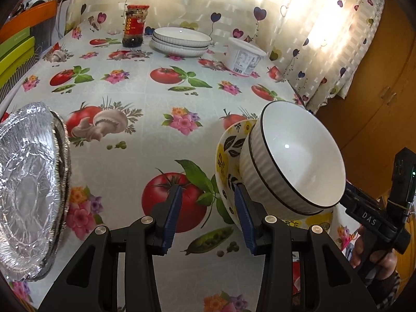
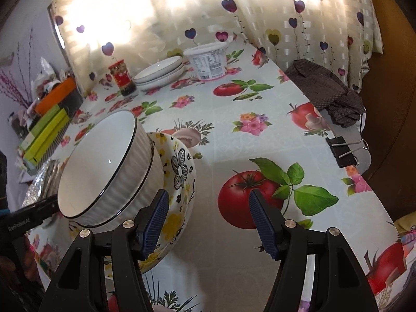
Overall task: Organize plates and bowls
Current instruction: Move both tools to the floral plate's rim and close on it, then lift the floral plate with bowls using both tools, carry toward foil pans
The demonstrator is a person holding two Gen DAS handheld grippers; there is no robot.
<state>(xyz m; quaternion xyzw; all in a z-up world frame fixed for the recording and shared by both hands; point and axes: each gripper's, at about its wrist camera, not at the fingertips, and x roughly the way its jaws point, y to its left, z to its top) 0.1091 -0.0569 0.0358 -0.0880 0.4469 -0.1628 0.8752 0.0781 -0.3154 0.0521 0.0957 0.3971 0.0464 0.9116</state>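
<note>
Left wrist view, L to R: stack of crinkled silver foil pans [image 1: 28, 189] at far left on the tomato-print tablecloth [image 1: 145, 83]. Left gripper [image 1: 206, 208]: jaws approx half open, nothing betw. them, right blue pad just beside the yellow-flowered ceramic bowl [image 1: 225, 166], contact unclear. Nested in that bowl, two white ribbed bowls w/ black rims [image 1: 293, 161], tilted.

Far back: red-lidded sauce jar [image 1: 134, 26], stack of white ribbed plates [image 1: 182, 39], white plastic tub [image 1: 244, 57].

Right gripper [image 2: 208, 218]: jaws wide, empty, over the cloth; left pad in front of flowered bowl. Both point steeply down.
</note>
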